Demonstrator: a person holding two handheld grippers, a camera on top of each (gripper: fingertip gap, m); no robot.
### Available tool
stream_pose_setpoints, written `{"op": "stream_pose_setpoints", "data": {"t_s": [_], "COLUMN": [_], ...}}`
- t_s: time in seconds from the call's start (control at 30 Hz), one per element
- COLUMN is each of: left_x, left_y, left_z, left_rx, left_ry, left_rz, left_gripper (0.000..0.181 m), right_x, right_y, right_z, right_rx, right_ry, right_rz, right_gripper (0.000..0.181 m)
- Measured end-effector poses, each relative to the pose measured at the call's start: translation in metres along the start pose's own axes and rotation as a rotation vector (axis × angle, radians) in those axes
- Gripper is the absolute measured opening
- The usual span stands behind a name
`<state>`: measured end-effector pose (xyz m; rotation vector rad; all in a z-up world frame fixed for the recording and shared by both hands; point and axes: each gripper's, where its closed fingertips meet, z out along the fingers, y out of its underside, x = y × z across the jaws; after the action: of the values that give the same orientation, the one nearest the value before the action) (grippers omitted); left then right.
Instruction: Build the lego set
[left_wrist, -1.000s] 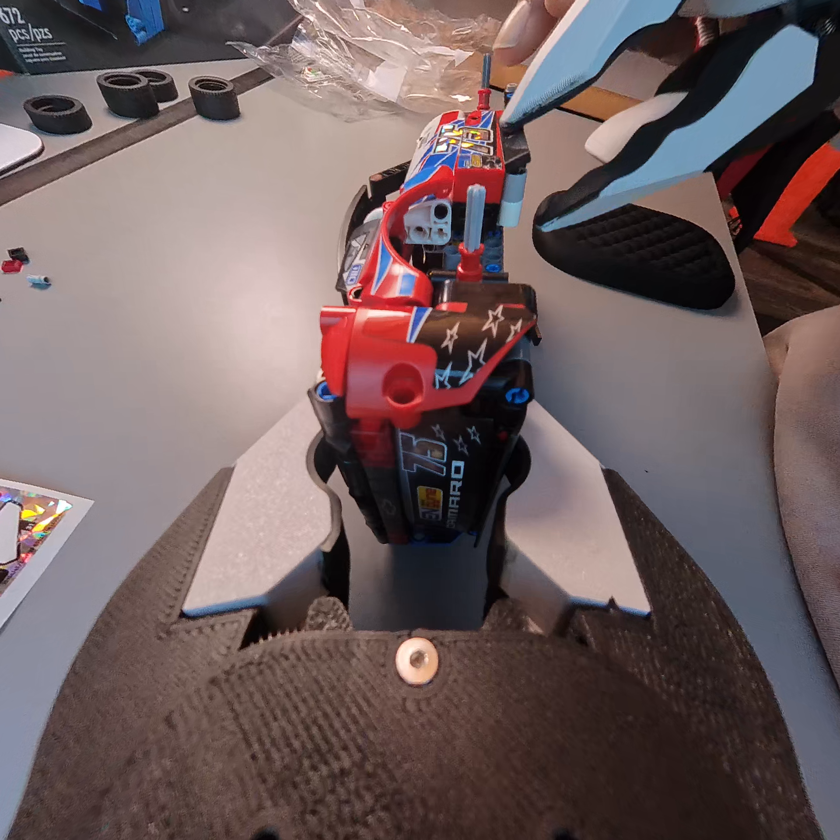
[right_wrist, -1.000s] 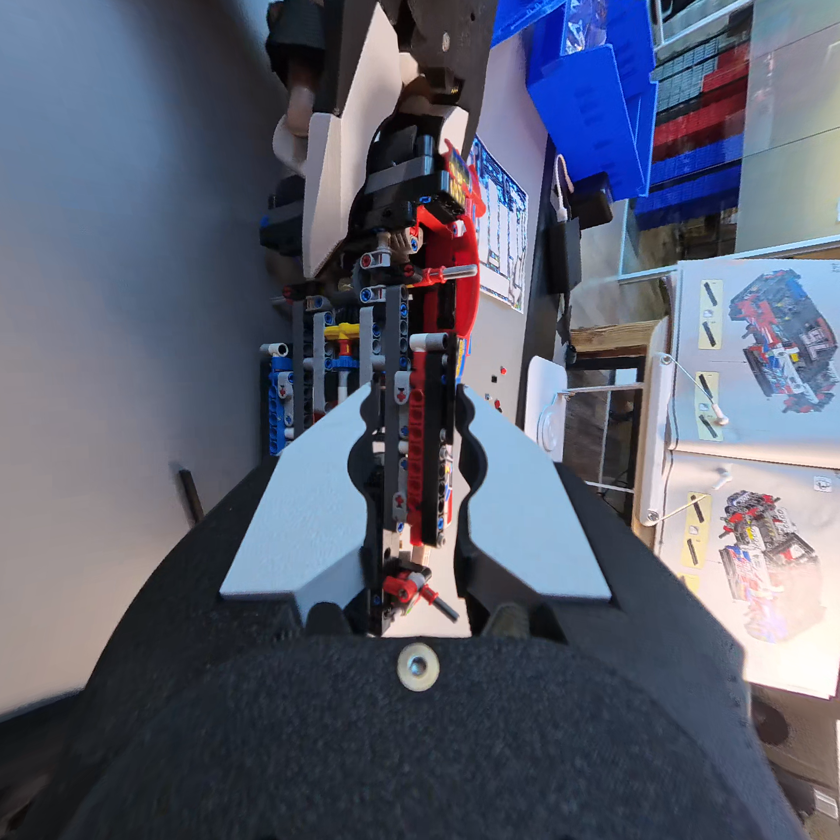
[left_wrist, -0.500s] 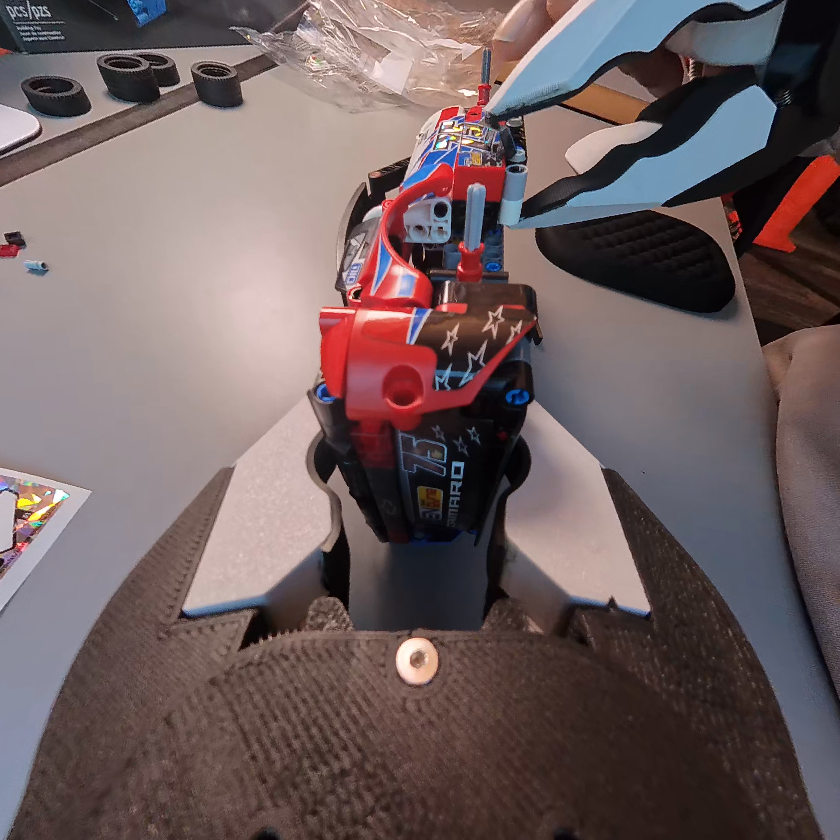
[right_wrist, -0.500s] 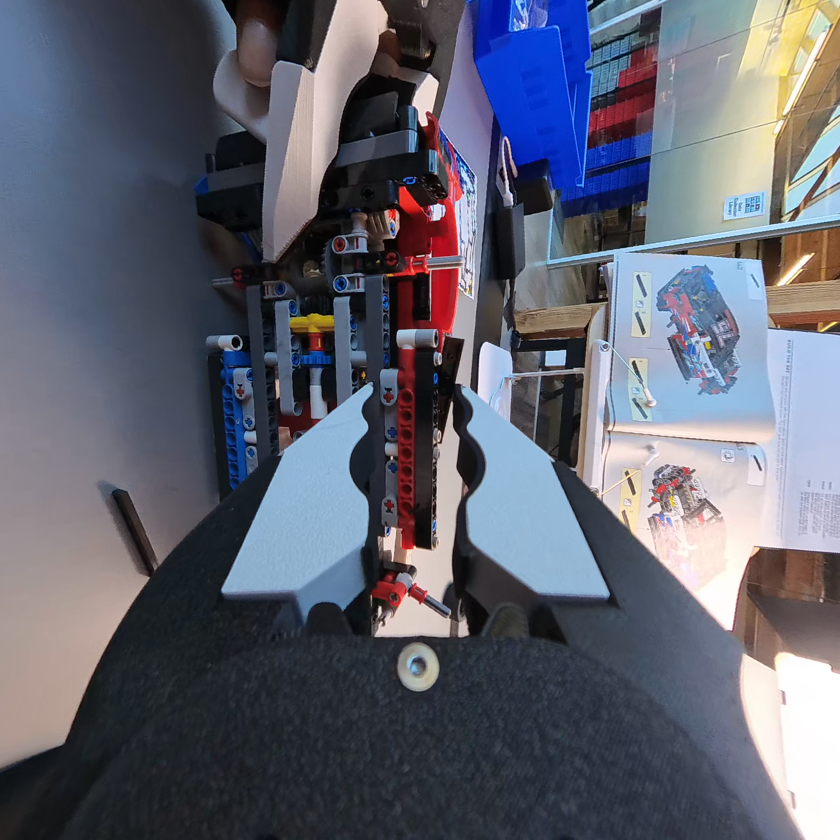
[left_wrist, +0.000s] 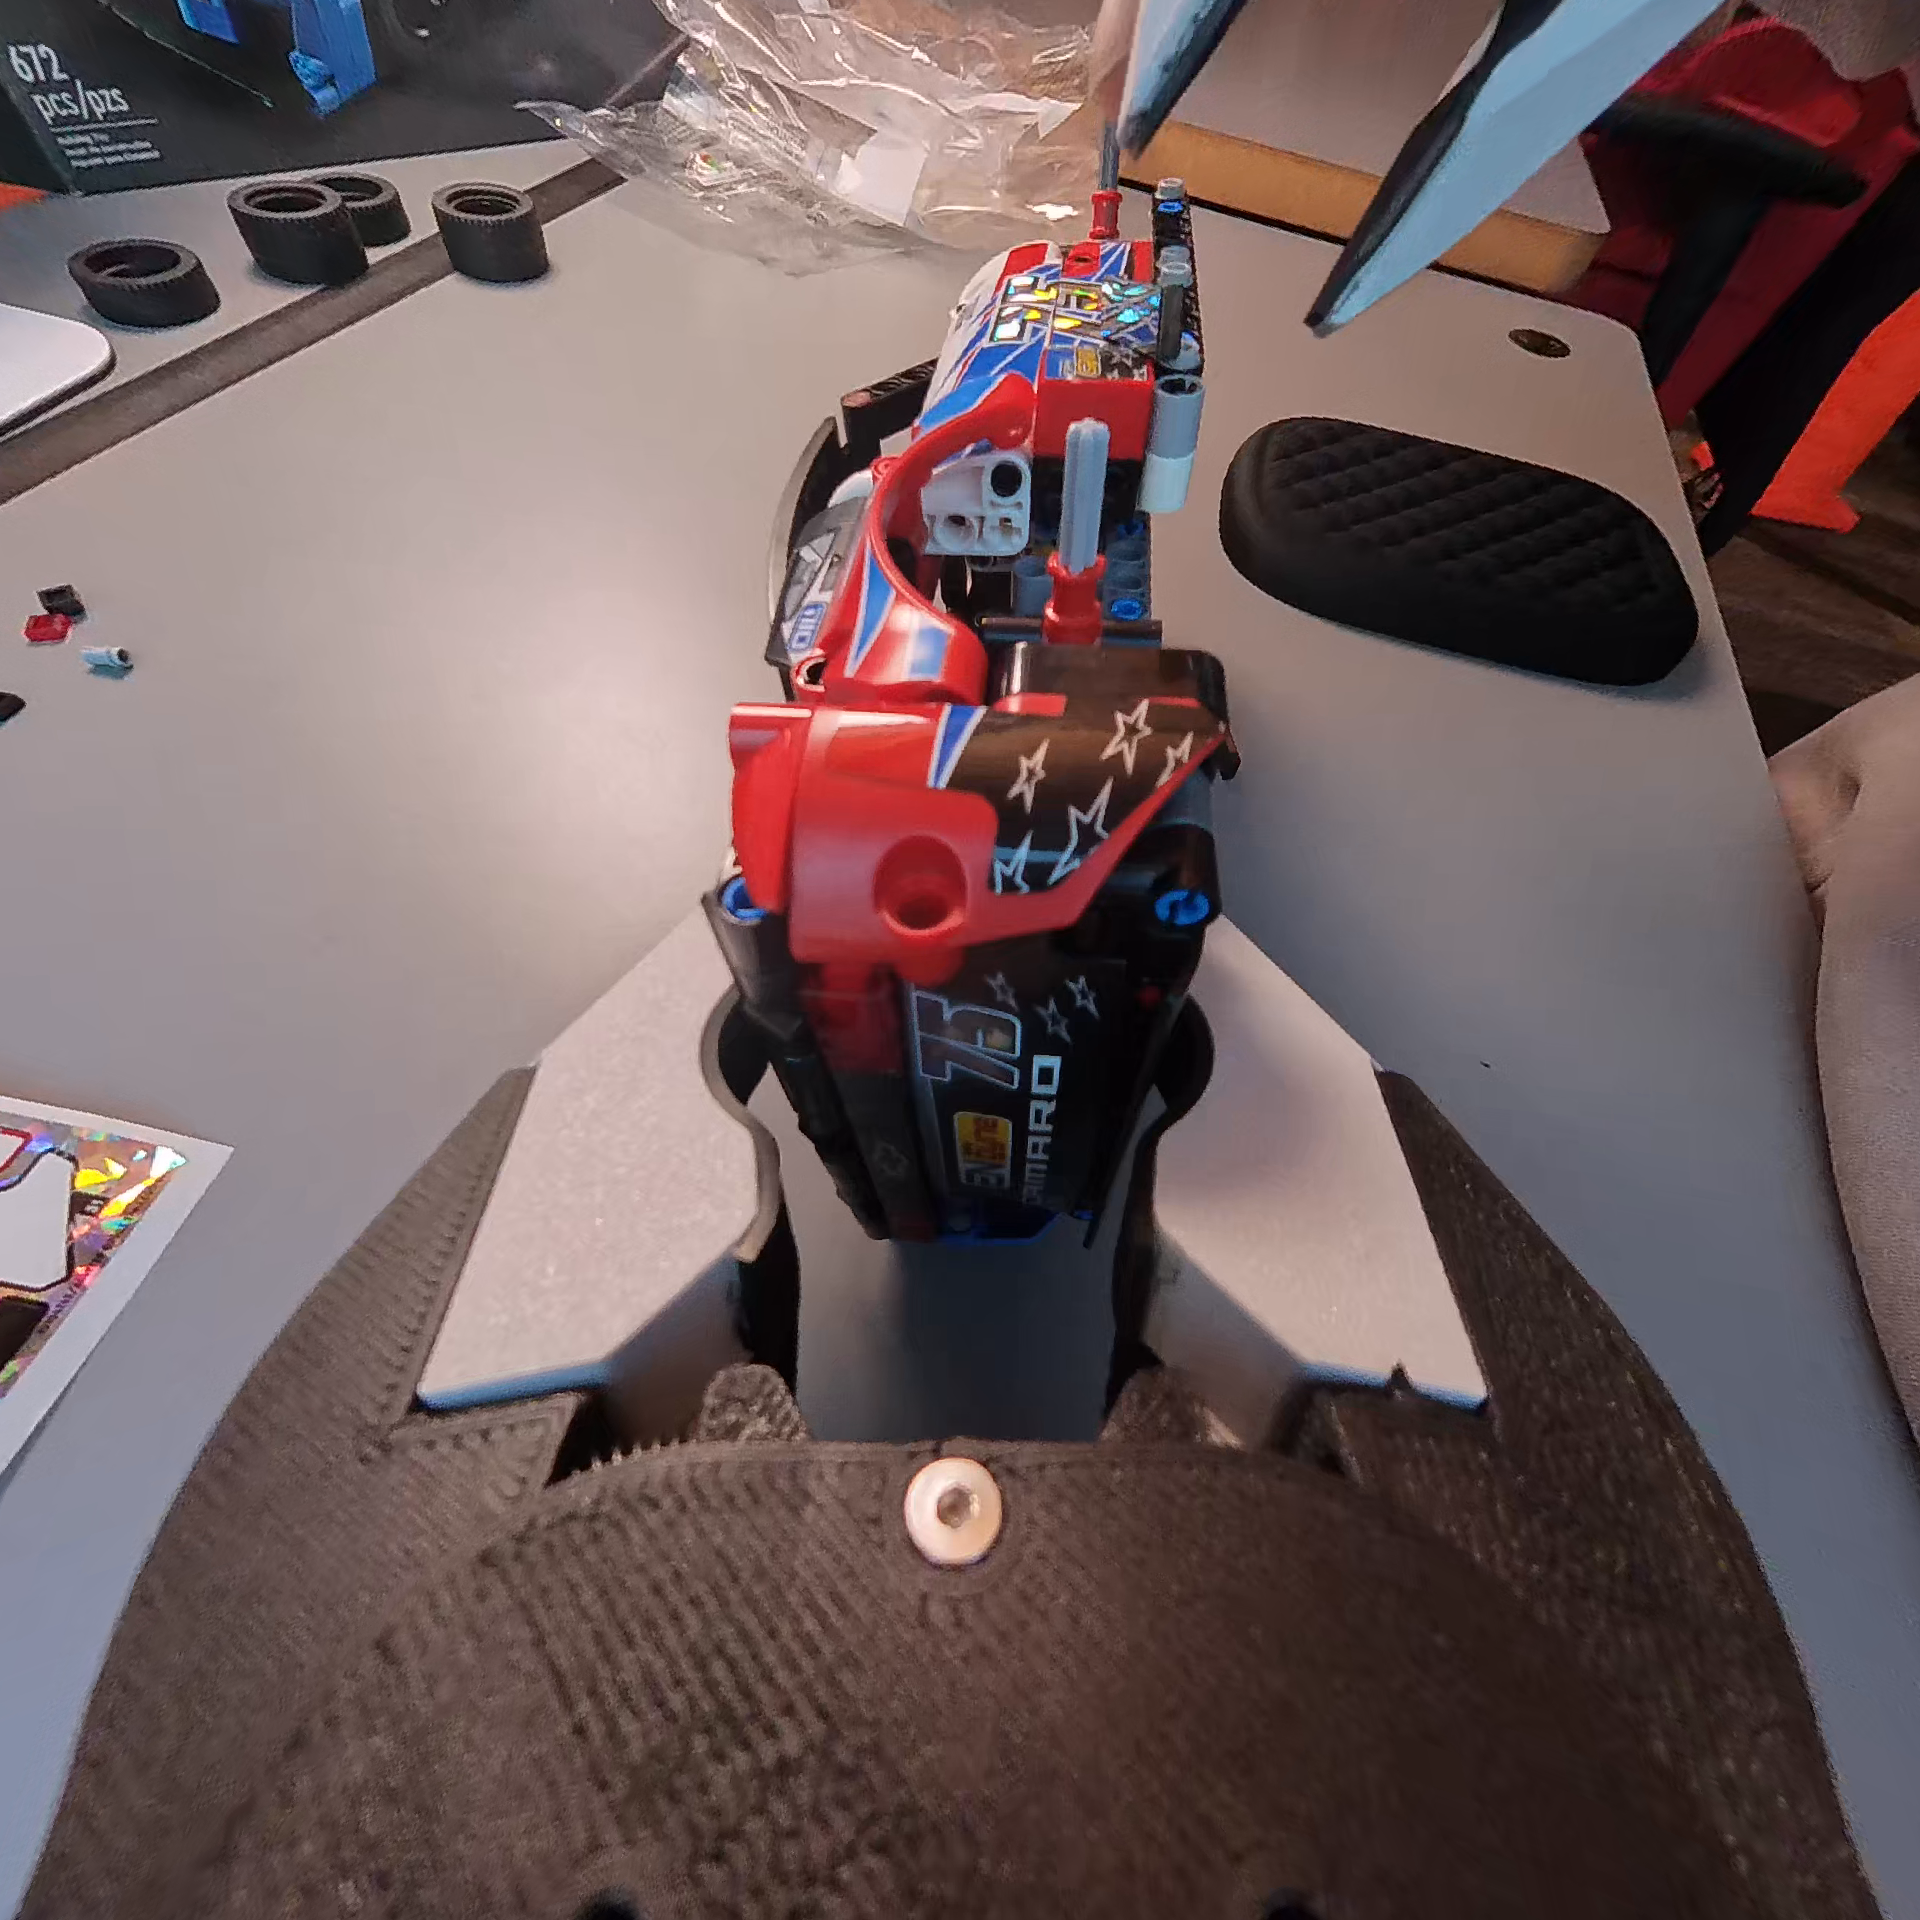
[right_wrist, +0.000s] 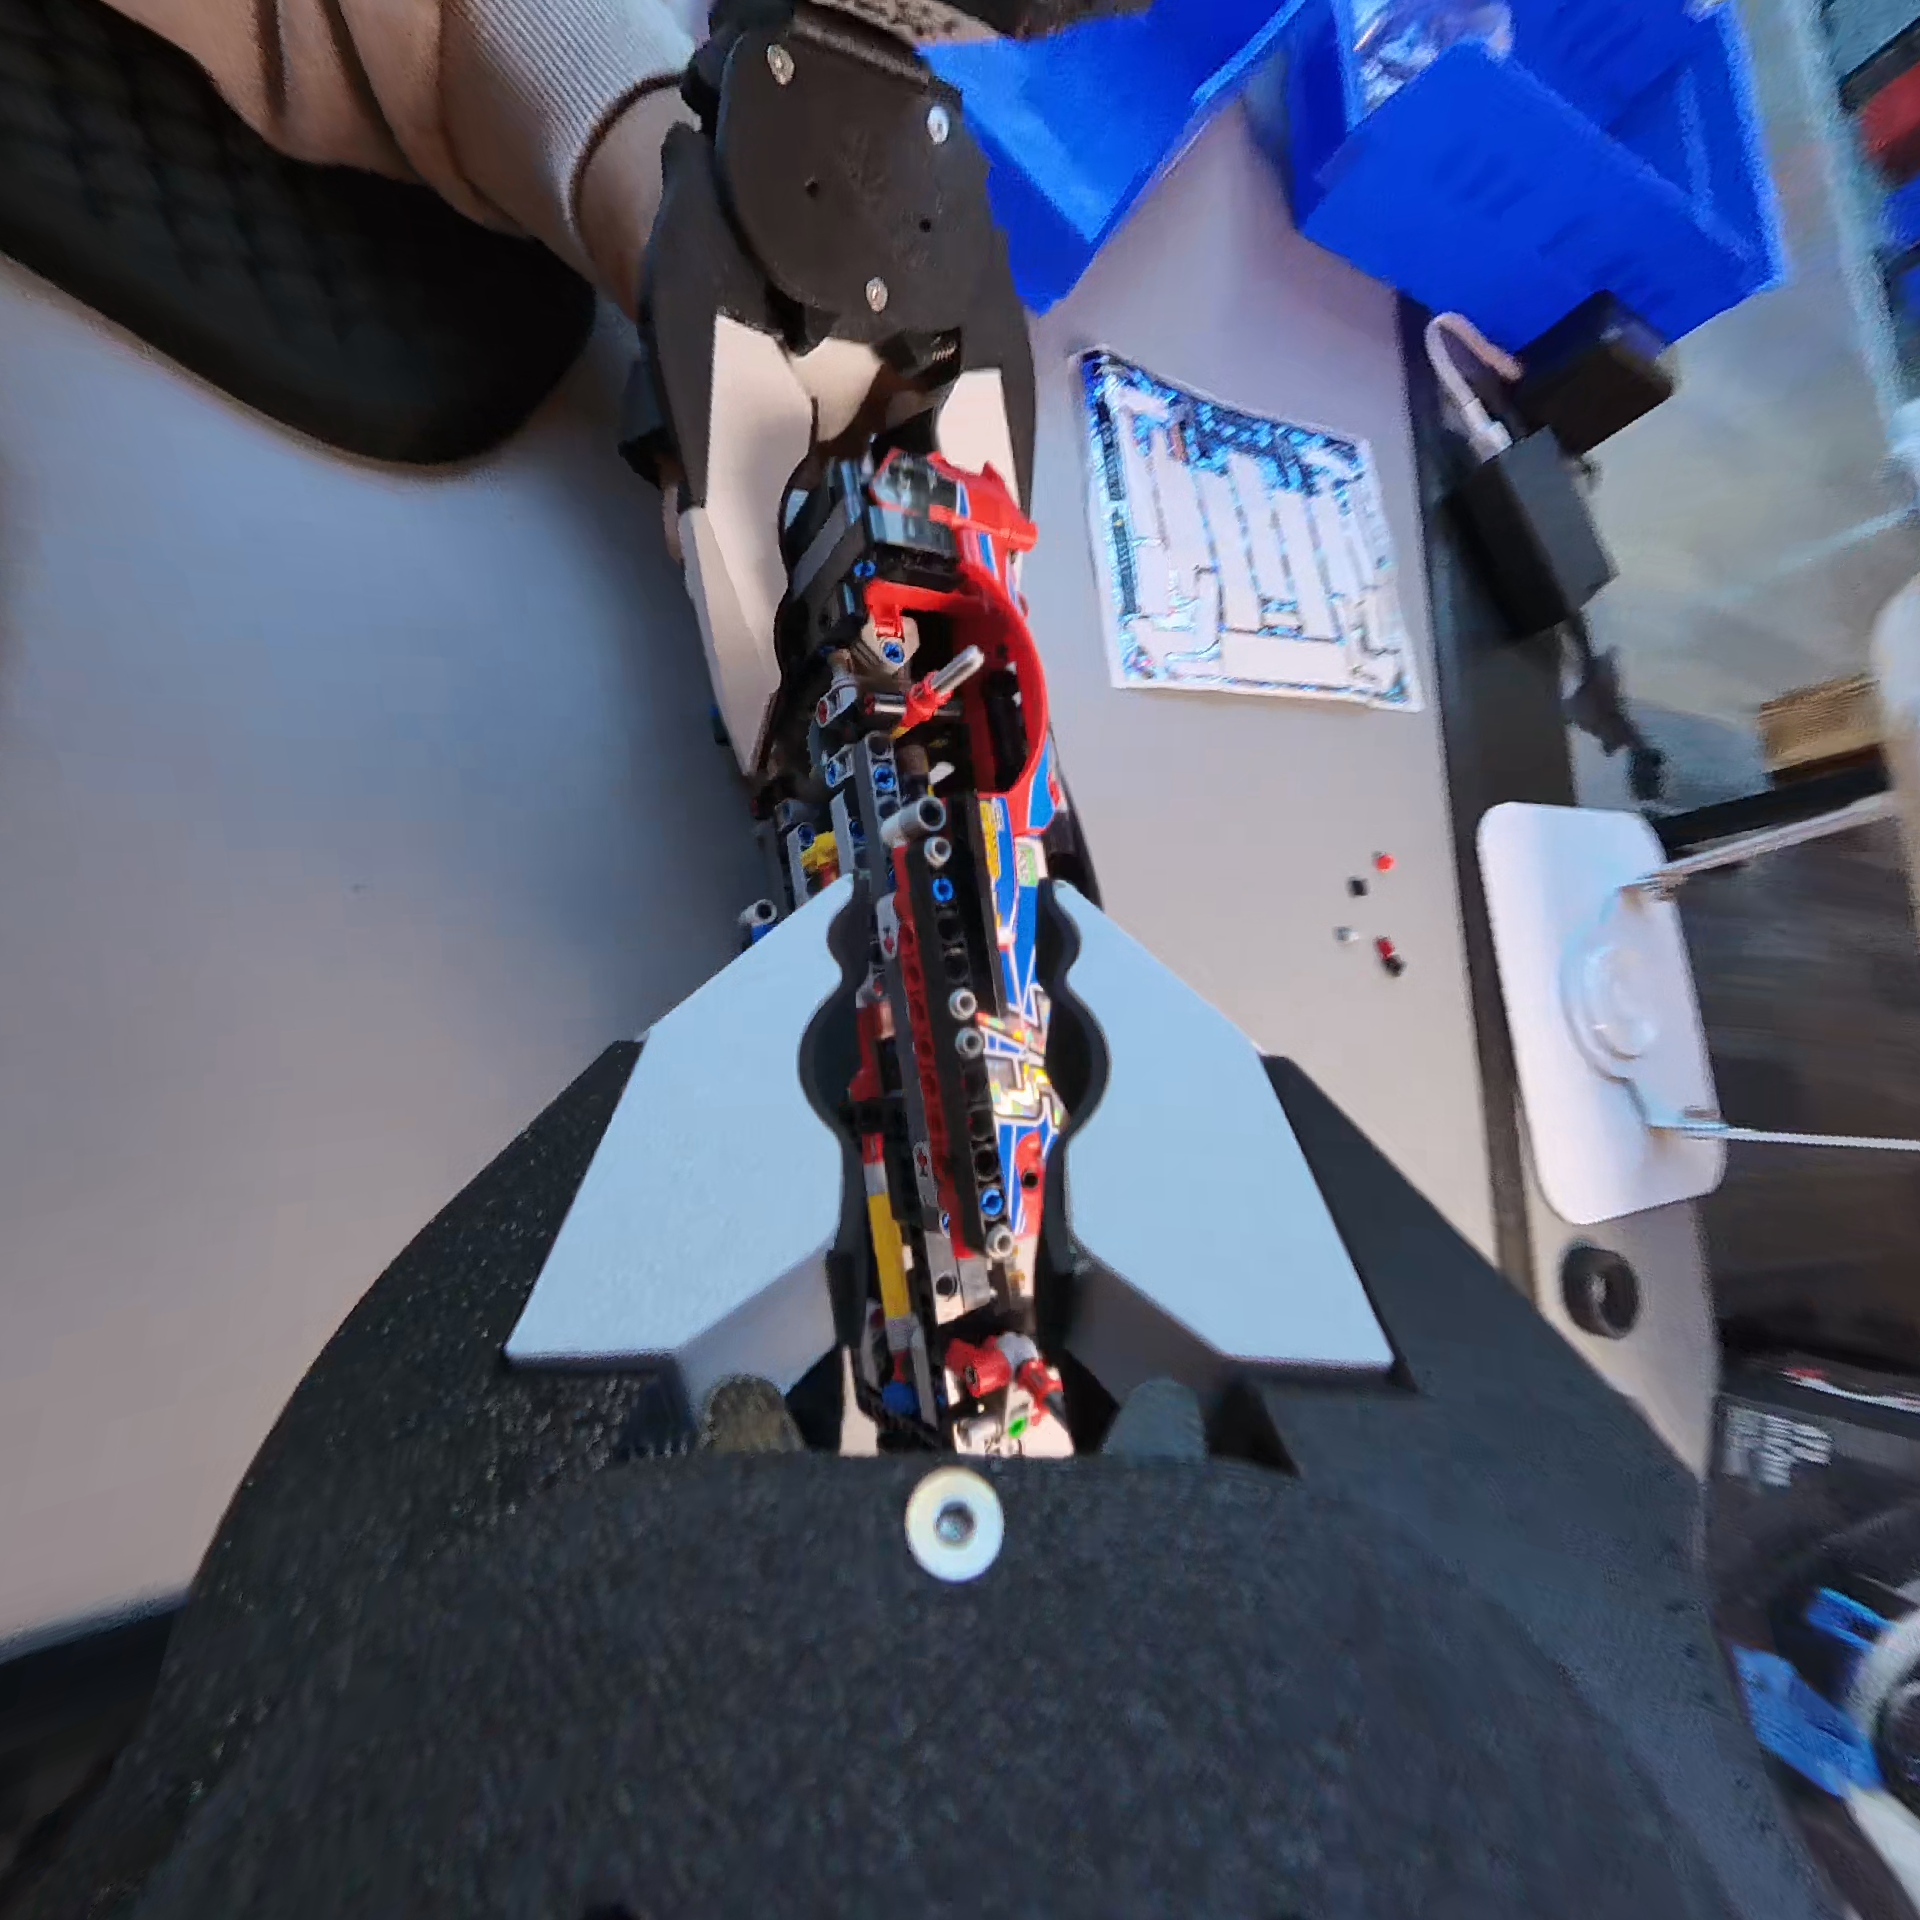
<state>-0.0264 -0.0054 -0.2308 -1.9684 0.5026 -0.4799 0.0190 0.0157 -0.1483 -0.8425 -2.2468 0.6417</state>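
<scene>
Pinching the car (left_wrist: 1039, 790) by its nose with the left claw (left_wrist: 966, 1039), tipped on its side over the table (left_wrist: 416, 520) (touching or not, cannot tell). Spreading the right claw (right_wrist: 951, 894) around the far end, not squeezing.

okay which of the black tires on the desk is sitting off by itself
The leftmost tire, in the left wrist view. It lies flat, apart from the rest, while the other tires sit bunched closer together to its right, two of them overlapping.
</scene>
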Motion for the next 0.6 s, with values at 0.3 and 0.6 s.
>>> {"op": "stream_pose_setpoints", "data": {"t_s": [0.3, 0.6], "left_x": [0.003, 0.000], "left_y": [0.000, 0.001], "left_z": [-0.001, 0.000], "left_rx": [-0.004, -0.011], "left_ry": [-0.012, -0.012], "left_rz": [0.056, 0.004], "left_gripper": [0.073, 0.073], "right_x": [-0.006, 0.003], "right_y": [0.009, 0.009], "right_z": [0.004, 0.002], "right_rx": [-0.067, -0.203], "right_ry": [-0.292, 0.076], "right_rz": [0.174, -0.116], "right_gripper": [0.006, 0.001]}}
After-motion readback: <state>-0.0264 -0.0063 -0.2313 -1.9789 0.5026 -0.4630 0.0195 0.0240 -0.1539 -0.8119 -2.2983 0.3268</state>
